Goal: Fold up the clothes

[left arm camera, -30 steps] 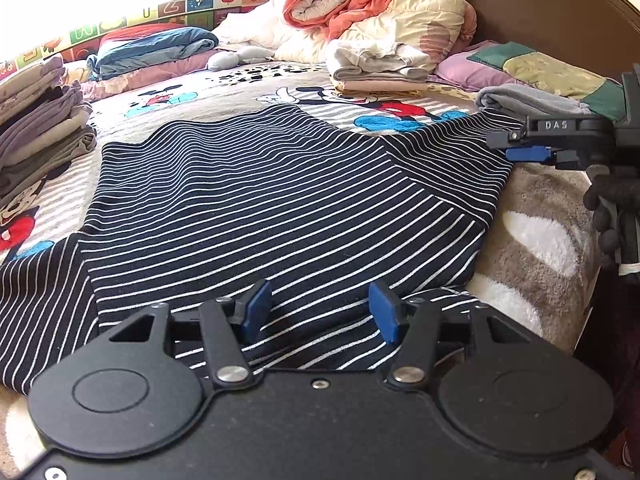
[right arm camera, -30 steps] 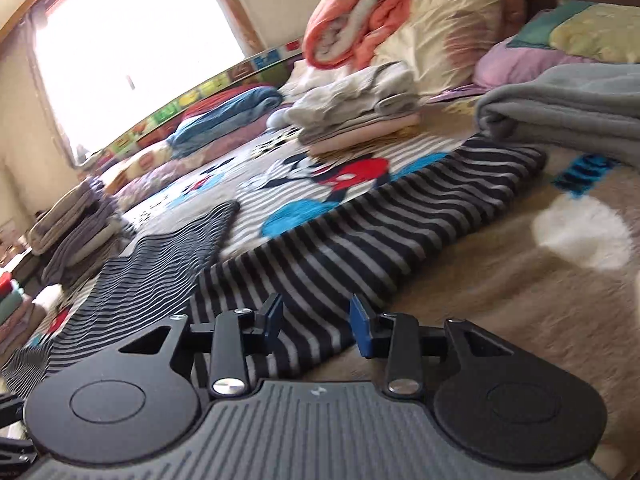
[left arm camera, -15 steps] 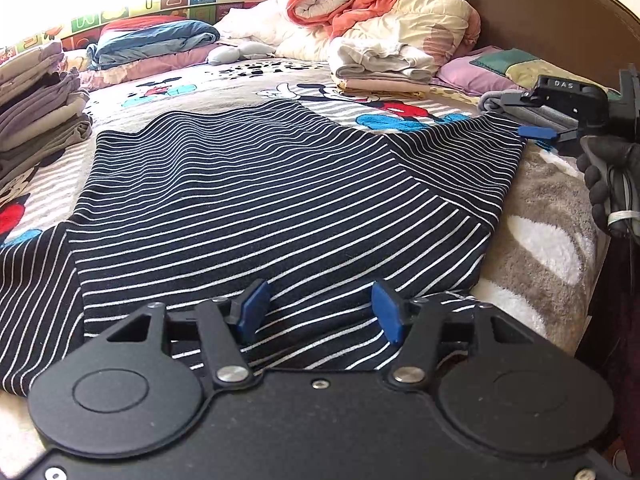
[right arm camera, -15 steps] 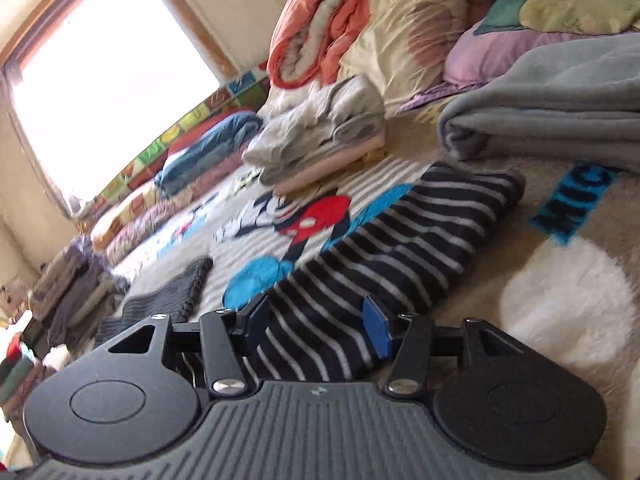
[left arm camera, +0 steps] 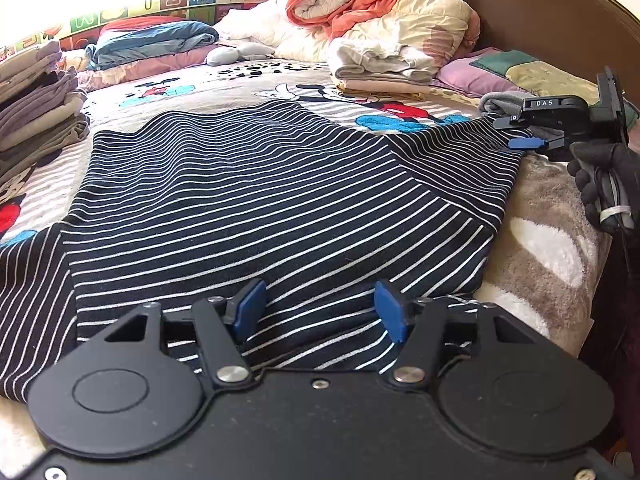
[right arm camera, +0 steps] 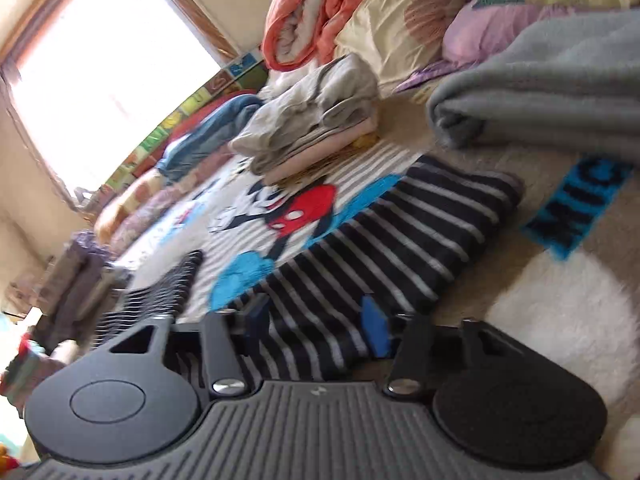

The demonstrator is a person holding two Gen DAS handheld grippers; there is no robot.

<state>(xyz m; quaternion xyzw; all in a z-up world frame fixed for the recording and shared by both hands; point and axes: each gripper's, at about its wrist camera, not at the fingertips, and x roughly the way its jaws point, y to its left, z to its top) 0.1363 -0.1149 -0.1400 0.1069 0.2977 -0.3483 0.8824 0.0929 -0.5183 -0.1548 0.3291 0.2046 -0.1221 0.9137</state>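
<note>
Right hand-held gripper (right arm camera: 316,320) closing around the sleeve (right arm camera: 400,240) of the striped shirt (left arm camera: 280,200) spread on the bed (left arm camera: 540,248); left hand-held gripper (left arm camera: 316,310) spread, opening over hem. Step: grab sleeve; next, fold it inward

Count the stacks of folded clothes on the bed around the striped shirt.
2: a grey-brown stack at the bed's left edge, and a cream-pink stack beyond the shirt near the quilts. Others may be hidden.

A black two-finger right gripper (right arm camera: 316,322) with blue pads closes its jaws around the sleeve of a black-and-white striped knit top (right arm camera: 404,240). Beyond the sleeve's far end lies a folded grey fleece blanket (right arm camera: 540,92); left of the blanket sits a stack of folded beige clothes (right arm camera: 316,120).
</note>
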